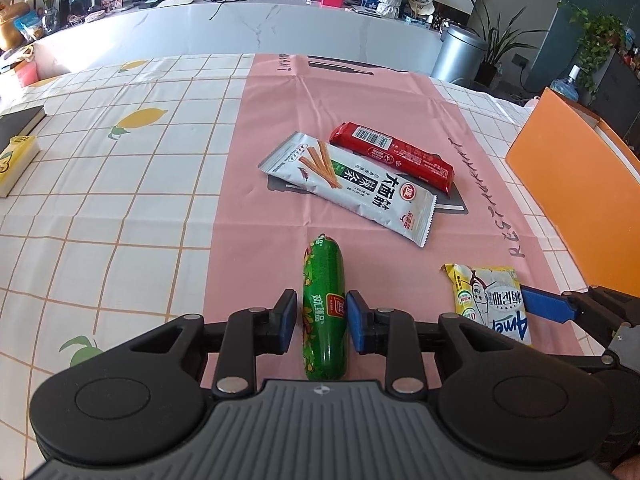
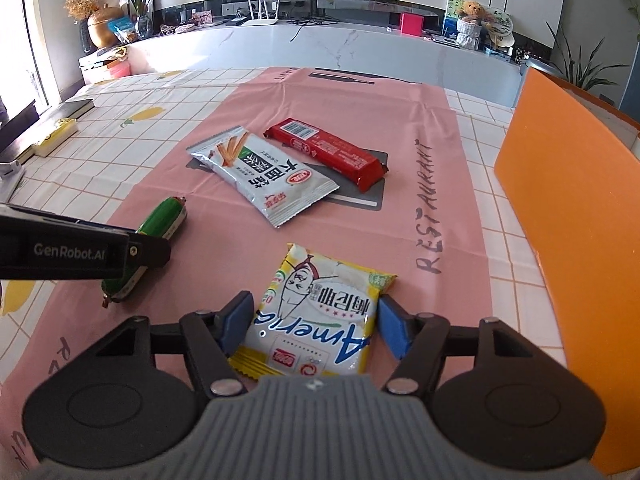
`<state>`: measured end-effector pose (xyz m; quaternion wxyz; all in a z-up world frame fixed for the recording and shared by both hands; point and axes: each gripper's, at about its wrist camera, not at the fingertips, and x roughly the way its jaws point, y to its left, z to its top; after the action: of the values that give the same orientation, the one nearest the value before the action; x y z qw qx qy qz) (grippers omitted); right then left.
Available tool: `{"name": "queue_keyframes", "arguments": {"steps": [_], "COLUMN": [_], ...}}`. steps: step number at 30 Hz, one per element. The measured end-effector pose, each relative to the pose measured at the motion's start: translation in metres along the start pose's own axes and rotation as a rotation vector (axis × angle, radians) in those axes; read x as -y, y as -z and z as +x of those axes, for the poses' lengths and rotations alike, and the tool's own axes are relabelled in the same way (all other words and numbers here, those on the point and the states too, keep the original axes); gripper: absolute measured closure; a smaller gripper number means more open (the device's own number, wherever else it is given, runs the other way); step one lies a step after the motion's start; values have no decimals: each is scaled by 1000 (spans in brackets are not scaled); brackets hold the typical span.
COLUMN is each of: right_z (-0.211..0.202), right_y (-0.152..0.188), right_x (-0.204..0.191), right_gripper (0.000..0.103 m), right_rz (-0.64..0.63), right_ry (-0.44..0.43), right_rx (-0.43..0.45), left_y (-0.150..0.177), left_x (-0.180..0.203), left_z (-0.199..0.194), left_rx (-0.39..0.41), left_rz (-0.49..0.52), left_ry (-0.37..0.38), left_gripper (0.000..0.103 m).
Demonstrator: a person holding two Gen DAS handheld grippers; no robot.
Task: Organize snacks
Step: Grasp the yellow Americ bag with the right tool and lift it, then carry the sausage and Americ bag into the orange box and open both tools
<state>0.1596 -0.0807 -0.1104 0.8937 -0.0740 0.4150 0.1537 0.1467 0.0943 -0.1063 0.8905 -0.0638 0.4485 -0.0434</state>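
Okay, my left gripper (image 1: 321, 322) straddles the green sausage (image 1: 324, 312), jaws barely apart from it; my right gripper (image 2: 316, 326) brackets the yellow snack packet (image 2: 316, 320), jaws spread, on the pink mat (image 2: 400, 236).

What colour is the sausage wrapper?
Green, on the sausage; clearest in the left wrist view.

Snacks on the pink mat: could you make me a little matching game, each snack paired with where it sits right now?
Things:
1. green sausage
2. yellow-and-white packet
3. red bar
4. silver spicy-strip packet

Places:
A. farthest back on the pink mat
B. between the right gripper fingers
C. between the left gripper fingers
D. alongside the red bar, on its nearer side

Pairs: 1-C, 2-B, 3-A, 4-D
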Motion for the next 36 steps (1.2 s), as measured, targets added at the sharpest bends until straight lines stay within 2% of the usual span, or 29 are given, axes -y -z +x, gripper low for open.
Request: {"name": "queue_keyframes", "arguments": {"steps": [2,5,11,28,36], "right_z": [-2,-6,-19,-123,-176], "right_y": [2,6,8,17,31], "right_x": [0,0,3,18,48], "right_gripper": [45,46,50,50,50], "right_rz": [-3,-3,10,22,37], "right_ry": [-3,-8,2,-9,11], "right_rx": [0,0,14,206,301], "left_y": [1,2,9,12,14], "left_x": [3,5,9,71,111], "left_z": [0,-2,-15,-102,-131], "left_rx": [3,3,33,161,212], "left_rz": [16,19,-2,62,114], "left_ry": [2,-7,28,74,117], "left_gripper": [77,78,78,79,79]}}
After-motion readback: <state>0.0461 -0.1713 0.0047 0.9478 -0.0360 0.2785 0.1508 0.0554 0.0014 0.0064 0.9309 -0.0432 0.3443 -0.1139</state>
